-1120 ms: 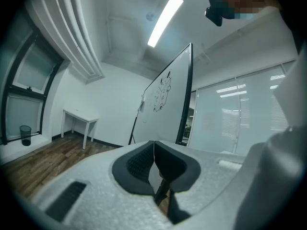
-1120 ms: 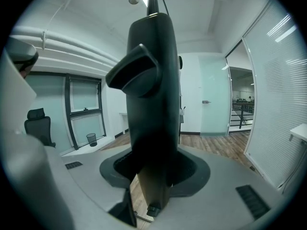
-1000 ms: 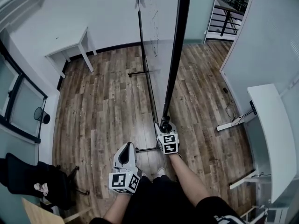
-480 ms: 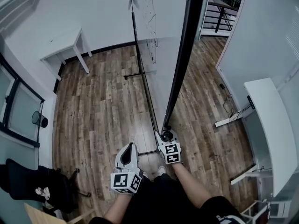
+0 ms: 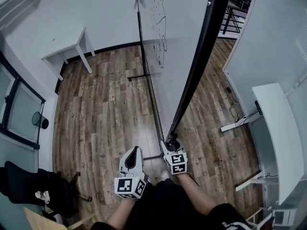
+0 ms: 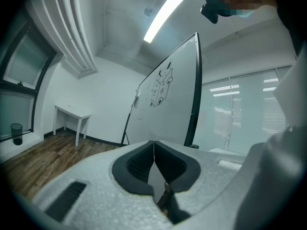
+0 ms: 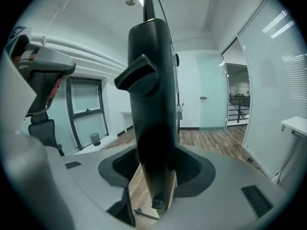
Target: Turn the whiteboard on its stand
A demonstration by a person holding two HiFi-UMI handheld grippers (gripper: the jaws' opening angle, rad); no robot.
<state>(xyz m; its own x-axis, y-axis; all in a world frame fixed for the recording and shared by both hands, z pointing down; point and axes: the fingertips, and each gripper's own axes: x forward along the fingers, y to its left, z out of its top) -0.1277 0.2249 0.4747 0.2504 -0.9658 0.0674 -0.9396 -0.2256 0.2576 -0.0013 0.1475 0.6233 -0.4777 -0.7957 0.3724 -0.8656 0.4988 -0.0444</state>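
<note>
Whiteboard [image 5: 180, 42] stands on the wood floor [image 5: 105, 104], its black edge [image 5: 201, 56] running toward 1 o'clock in the head view. The right gripper [image 5: 169, 143] pinches that edge at 6 o'clock with its jaws opening, a contact only its own view shows. The left gripper [image 5: 133, 152] is pressed together and empty; its view shows the board's sketch [image 6: 160, 85].

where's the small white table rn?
Head view, upper left: the white table stands against the far wall, left of the whiteboard and apart from it.

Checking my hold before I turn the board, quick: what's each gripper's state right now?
Left gripper: closed, holding nothing.
Right gripper: on the whiteboard frame, which sits between its jaws; jaws opening.
</note>
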